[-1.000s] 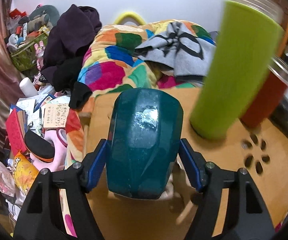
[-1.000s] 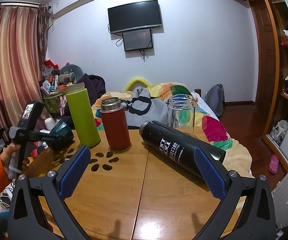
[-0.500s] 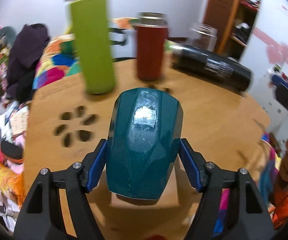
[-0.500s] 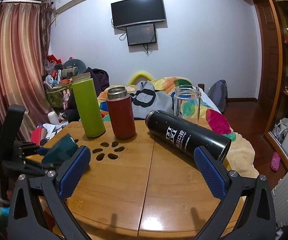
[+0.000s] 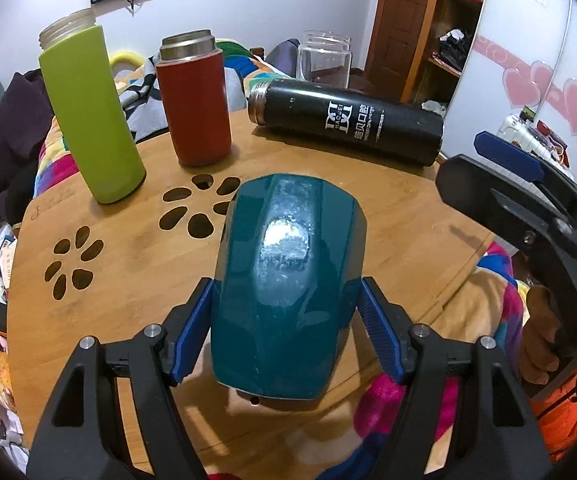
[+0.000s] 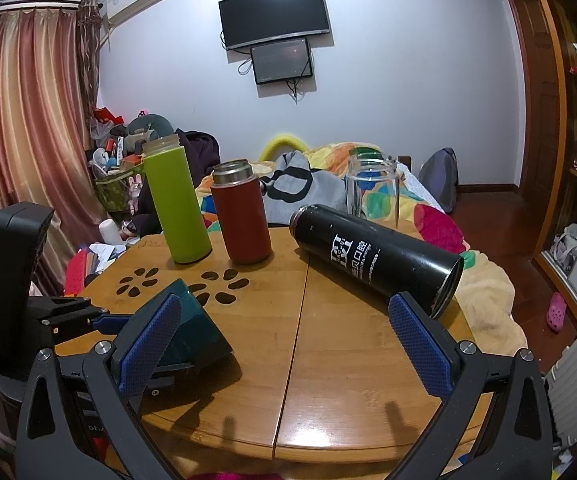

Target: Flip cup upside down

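While the left gripper (image 5: 286,330) pinches the teal cup (image 5: 288,280) sideways above the table (image 5: 128,280), its glossy wall could slip between the pads. The right gripper (image 6: 284,344) hangs spread and empty; a careless swing could strike the black flask (image 6: 376,256).

The right gripper's finger (image 6: 150,344) is hiding part of the teal cup (image 6: 196,332); its contact with the table (image 6: 328,380) is not discernible.
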Tool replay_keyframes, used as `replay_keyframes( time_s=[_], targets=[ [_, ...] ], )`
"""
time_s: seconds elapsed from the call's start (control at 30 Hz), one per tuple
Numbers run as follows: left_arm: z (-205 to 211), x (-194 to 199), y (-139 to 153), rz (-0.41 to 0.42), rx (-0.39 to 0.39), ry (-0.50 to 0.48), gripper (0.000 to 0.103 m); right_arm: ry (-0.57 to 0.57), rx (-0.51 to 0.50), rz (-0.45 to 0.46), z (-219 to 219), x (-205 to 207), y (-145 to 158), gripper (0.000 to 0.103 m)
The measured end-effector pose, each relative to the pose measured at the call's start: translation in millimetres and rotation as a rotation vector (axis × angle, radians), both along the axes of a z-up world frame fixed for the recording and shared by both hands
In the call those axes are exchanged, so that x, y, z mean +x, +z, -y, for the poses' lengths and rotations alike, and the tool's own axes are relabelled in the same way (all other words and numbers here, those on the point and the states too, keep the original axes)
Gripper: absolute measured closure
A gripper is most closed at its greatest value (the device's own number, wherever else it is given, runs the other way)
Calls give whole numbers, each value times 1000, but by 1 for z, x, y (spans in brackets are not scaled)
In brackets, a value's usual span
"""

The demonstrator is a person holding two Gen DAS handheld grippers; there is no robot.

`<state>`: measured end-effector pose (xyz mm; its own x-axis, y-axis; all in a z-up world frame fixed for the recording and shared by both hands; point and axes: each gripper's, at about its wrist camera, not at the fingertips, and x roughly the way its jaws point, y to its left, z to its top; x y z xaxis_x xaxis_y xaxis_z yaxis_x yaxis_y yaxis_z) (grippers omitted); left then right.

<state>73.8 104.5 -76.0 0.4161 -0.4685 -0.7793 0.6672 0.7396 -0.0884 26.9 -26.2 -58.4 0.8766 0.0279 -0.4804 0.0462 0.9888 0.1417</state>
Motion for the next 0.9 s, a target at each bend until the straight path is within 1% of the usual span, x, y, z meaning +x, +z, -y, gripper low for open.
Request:
replay_keyframes(
  time_s=[0.27, 0.37, 0.43, 0.5, 0.57, 0.63, 0.7, 0.8, 0.9],
  targets=[
    [-5, -3, 4, 27, -14, -18, 31, 2, 0, -17, -1, 4, -5, 0],
    [-20, -10, 15, 66, -39, -12, 23, -1, -9, -6, -2, 2, -1, 0],
    [-35, -15, 24, 107, -63, 16, 17, 1, -13, 2, -3, 0, 0, 0],
    [-54, -15, 33, 145, -86, 68, 16, 5, -15, 5, -5, 0, 1, 0],
    [-70, -9, 36, 164, -98, 123, 14, 13, -17, 2, -7, 1, 1, 0],
    [-81, -1, 34, 178, -83, 180, 13, 26, -17, -11, -11, 4, -2, 0],
    [-88, 10, 25, 171, -62, 221, 13, 43, -15, -24, -17, 7, -5, 0],
    [-89, 21, 8, 130, -44, 223, 13, 72, -14, -36, -25, 10, -8, 0],
    [-87, 20, -4, 112, -39, 200, 13, 95, -22, -46, -32, 12, -11, 0]
  ],
)
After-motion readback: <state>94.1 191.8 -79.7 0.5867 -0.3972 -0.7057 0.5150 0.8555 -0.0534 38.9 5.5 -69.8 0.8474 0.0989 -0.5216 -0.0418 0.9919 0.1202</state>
